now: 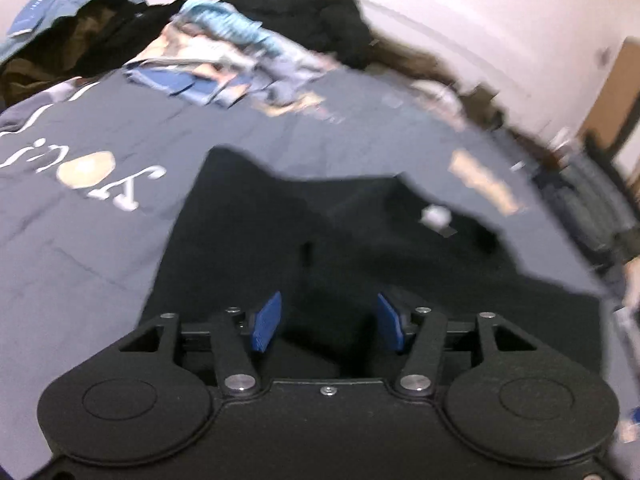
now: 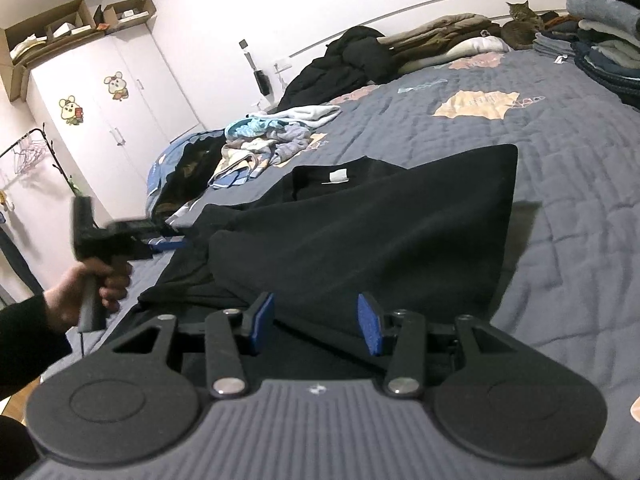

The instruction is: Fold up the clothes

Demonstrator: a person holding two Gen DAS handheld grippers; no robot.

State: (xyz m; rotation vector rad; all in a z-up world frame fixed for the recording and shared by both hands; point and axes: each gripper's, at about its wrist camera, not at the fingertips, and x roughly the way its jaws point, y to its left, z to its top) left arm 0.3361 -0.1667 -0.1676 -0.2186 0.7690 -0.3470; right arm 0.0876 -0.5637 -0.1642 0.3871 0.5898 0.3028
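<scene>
Up top, cardboard boxes w/ misc. items.

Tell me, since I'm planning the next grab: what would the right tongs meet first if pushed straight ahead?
Probably the black cotton garment: the open right tongs point into its raised fold on the grey quilted bedspread. Depth is unclear, but nothing else lies between.
</scene>
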